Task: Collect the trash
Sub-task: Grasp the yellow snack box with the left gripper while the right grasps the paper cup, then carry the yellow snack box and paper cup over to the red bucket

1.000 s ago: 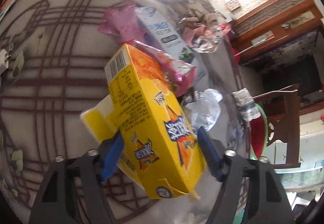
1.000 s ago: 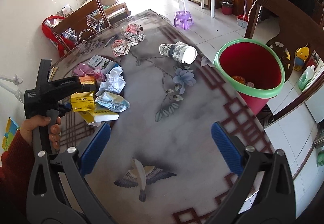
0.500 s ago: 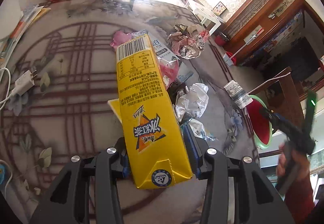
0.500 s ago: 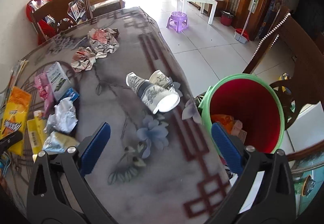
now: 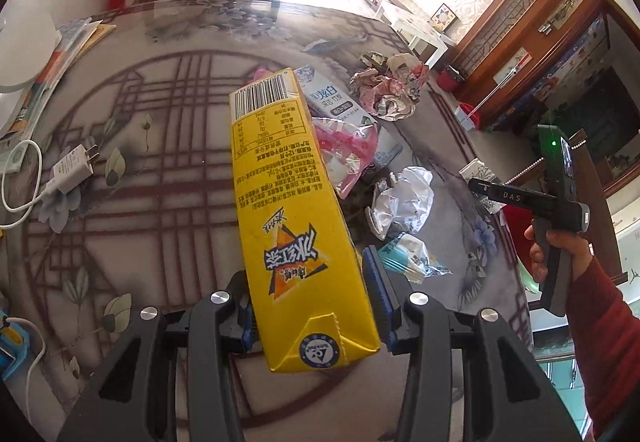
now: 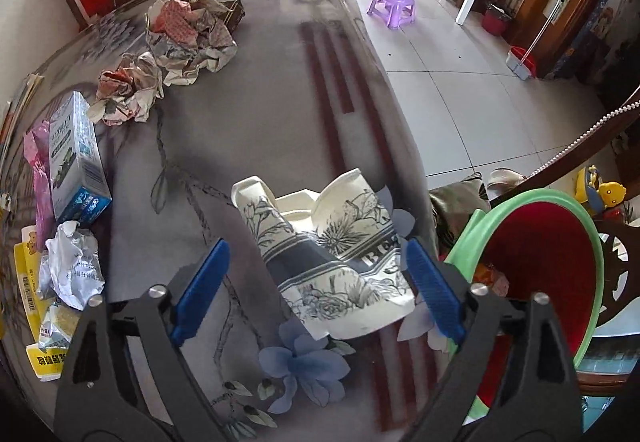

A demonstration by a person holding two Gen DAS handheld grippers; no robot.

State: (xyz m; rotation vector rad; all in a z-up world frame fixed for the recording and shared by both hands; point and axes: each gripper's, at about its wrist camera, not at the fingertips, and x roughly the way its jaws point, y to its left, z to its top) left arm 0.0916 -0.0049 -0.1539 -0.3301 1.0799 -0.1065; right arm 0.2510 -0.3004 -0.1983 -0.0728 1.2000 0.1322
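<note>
Left gripper (image 5: 312, 306) has the yellow drink carton (image 5: 294, 210) pinched across its lower end, both blue pads tight on the sides, the carton running up toward twelve o'clock over the table (image 5: 120, 170). It looks empty and light, stiff card that could dent or pivot under a squeeze; a hold nearer the middle would likely steady it.

Over to the right gripper (image 6: 316, 290): its jaws have just been closing and now stand spread either side of two paper cups (image 6: 320, 242), lying on their sides and crushed. The pad at three o'clock sits just at the cups' edge, contact unclear; the nine o'clock pad is apart from them. Thin paper, feather-light, soft: I'd take them together across the grey band.

At three o'clock waits the green-rimmed red bin (image 6: 560, 202). Farther off, crumpled newspaper (image 6: 188, 38) at eleven o'clock.
</note>
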